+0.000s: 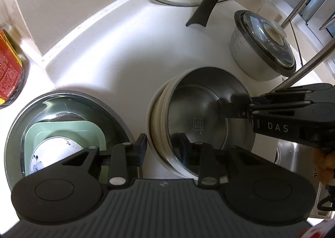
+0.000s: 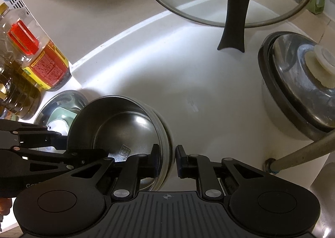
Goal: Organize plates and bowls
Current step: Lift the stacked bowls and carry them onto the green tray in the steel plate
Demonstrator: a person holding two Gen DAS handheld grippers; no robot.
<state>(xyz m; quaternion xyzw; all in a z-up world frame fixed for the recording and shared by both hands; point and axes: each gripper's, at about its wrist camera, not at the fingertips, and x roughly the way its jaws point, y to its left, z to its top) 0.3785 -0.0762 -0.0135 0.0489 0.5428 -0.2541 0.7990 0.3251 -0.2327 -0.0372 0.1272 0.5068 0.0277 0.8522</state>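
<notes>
We pinch the steel bowl [image 1: 207,116] by opposite rims, left gripper [image 1: 163,143] and right gripper [image 2: 166,159], steadying it for lifting.

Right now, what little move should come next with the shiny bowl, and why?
Probably pinch both sides firmly before lifting. The left hand-held gripper and the right hand-held gripper each straddle the rim of the steel bowl, one finger inside, one outside, but I cannot tell whether they grip yet.
</notes>
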